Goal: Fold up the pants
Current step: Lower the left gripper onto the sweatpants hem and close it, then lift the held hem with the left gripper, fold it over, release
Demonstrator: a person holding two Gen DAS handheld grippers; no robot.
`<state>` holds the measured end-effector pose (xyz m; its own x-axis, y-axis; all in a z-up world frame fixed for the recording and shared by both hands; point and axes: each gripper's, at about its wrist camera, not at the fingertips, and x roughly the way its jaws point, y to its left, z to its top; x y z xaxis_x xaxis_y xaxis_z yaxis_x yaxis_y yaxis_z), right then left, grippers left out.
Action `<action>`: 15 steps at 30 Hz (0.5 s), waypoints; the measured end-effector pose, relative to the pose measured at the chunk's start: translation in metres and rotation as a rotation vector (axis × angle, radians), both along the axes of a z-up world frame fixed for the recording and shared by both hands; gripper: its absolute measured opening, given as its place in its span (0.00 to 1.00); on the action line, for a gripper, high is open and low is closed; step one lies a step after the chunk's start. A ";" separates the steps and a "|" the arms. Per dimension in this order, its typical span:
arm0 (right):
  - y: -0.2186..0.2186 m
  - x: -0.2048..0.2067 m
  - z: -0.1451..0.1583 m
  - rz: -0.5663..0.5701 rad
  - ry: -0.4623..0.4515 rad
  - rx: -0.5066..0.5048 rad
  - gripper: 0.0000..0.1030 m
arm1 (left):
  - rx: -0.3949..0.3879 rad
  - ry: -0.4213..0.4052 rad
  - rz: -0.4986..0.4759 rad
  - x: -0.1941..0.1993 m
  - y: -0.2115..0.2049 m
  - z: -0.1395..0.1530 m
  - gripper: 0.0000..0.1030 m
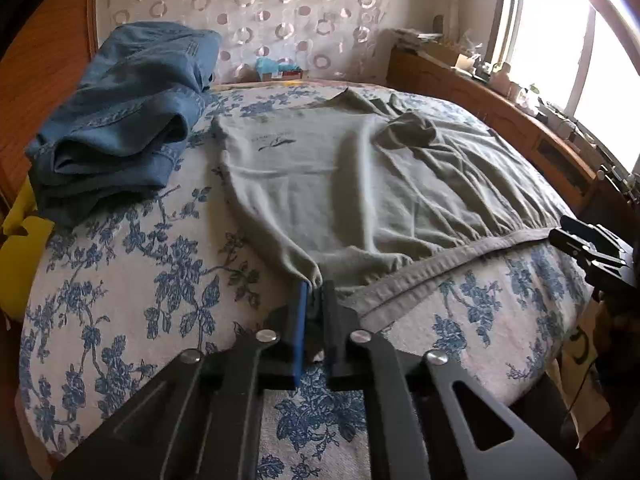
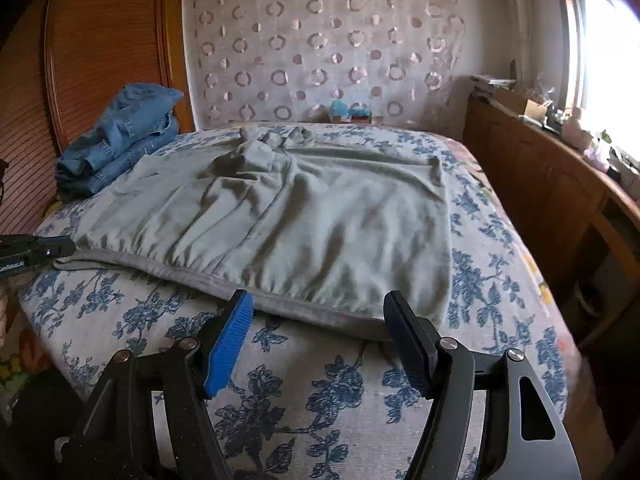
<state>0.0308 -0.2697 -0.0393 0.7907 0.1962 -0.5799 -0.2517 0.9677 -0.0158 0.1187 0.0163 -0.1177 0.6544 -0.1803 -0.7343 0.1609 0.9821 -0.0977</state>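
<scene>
At upper left, folded jeans (image 1: 120, 136) sit on the floral bed (image 1: 120, 280). The grey pants (image 1: 340, 184) lie spread across frame centre. The left gripper (image 1: 314, 284) pinches their waistband corner; the right gripper (image 2: 318, 304) is spread before the waistband.

Your pants (image 2: 304, 220) lie spread across the middle of the bed (image 2: 312, 392), waistband toward you. Your left gripper (image 1: 315, 284) pinches the waistband's left corner; your right gripper (image 2: 318, 312) sits spread at its right end. Folded jeans (image 1: 120, 120) are stacked at the far left. A box (image 2: 350, 112) sits behind the bed, a cabinet (image 2: 552, 184) to its right.
</scene>
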 end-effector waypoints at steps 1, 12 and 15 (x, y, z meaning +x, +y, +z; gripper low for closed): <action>0.001 0.000 -0.001 0.001 -0.002 0.006 0.68 | 0.000 -0.008 -0.003 -0.001 -0.001 0.003 0.06; -0.009 -0.006 0.003 0.028 -0.011 0.065 0.68 | -0.014 -0.098 -0.079 0.002 -0.031 0.050 0.06; -0.012 -0.009 0.006 0.035 -0.024 0.065 0.68 | -0.012 -0.113 -0.113 0.007 -0.047 0.060 0.06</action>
<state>0.0223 -0.2814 -0.0332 0.7964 0.2609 -0.5456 -0.2860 0.9574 0.0404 0.1257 -0.0302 -0.0576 0.7074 -0.2661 -0.6548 0.2813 0.9559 -0.0846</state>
